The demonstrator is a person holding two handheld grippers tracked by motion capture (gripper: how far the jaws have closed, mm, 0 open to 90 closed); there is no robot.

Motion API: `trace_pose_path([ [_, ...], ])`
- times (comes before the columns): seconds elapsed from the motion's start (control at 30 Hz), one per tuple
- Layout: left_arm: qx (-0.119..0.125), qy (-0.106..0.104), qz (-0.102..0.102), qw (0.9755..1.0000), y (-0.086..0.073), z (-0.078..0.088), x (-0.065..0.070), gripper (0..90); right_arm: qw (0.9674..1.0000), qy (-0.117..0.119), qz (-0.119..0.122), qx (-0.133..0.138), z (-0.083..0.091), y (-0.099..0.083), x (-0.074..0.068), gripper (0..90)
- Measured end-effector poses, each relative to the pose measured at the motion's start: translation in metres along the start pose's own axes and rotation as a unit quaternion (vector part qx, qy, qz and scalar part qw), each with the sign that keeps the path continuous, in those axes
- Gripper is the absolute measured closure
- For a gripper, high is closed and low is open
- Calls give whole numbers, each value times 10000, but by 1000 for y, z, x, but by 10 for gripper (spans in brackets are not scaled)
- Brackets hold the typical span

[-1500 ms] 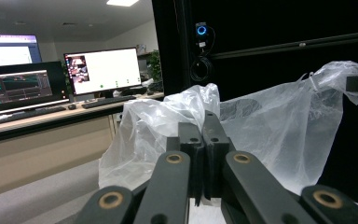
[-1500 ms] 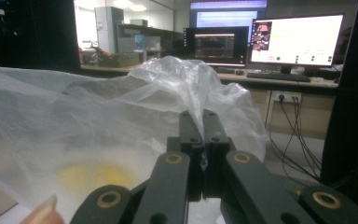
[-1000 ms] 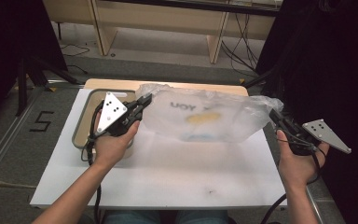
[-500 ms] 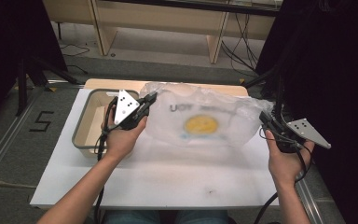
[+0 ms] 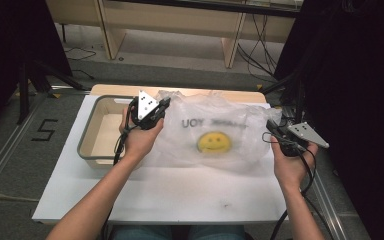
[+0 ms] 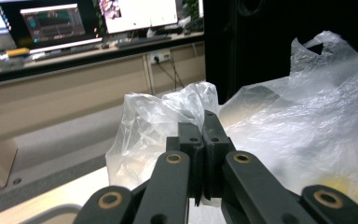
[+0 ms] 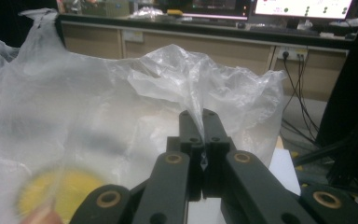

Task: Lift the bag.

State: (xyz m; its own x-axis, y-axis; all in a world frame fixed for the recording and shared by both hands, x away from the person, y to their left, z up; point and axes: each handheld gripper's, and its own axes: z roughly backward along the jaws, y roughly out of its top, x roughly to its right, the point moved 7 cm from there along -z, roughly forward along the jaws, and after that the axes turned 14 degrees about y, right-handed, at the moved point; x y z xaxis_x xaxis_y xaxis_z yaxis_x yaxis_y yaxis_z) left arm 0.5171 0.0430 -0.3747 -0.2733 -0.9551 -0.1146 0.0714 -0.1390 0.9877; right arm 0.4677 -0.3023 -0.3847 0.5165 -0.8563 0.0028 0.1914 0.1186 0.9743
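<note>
Bag: clear plastic bag point(image 5: 215, 135) w/ yellow smiley print and dark letters, spread across the middle and far half of the white desk point(image 5: 170, 195), held up a bit btw the two grippers.
Left gripper point(image 5: 161, 106): at the bag's left end, near the desk's far edge; in the left gripper view the jaws are pressed together on a crumpled fold of the bag point(image 6: 168, 112).
Right gripper point(image 5: 271, 128): at the bag's right end, near the desk's right edge; in the right gripper view the jaws are pinching a thin pulled-up fold of the bag point(image 7: 191, 84).
Hands: left hand point(image 5: 139, 140) and right hand point(image 5: 290, 167) each hold a gripper; forearms come from the near edge.
Tray: grey tray point(image 5: 87, 145) at the desk's left side, just beside the left gripper; bag's left edge reaches over its right rim.
Background: monitors point(image 6: 88, 18) on a far bench, blurred.
</note>
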Motion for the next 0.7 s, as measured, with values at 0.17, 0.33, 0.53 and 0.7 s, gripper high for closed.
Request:
trace_pose_path([
  [0.17,-200,67,17,9998,-8,-11,0,888,9997,-10,-11,-243,-16,-10,0,900],
  [0.33,-433,75,-29,9990,-16,-20,0,882,9988,-25,-70,-490,-30,-21,2,900],
  [0.53,-602,-3,60,9982,-21,-24,0,759,9977,-128,-180,-642,-38,-26,7,900],
  [0.7,-643,88,227,9976,-19,-21,-1,491,9967,-243,-281,-721,-39,-29,13,900],
])
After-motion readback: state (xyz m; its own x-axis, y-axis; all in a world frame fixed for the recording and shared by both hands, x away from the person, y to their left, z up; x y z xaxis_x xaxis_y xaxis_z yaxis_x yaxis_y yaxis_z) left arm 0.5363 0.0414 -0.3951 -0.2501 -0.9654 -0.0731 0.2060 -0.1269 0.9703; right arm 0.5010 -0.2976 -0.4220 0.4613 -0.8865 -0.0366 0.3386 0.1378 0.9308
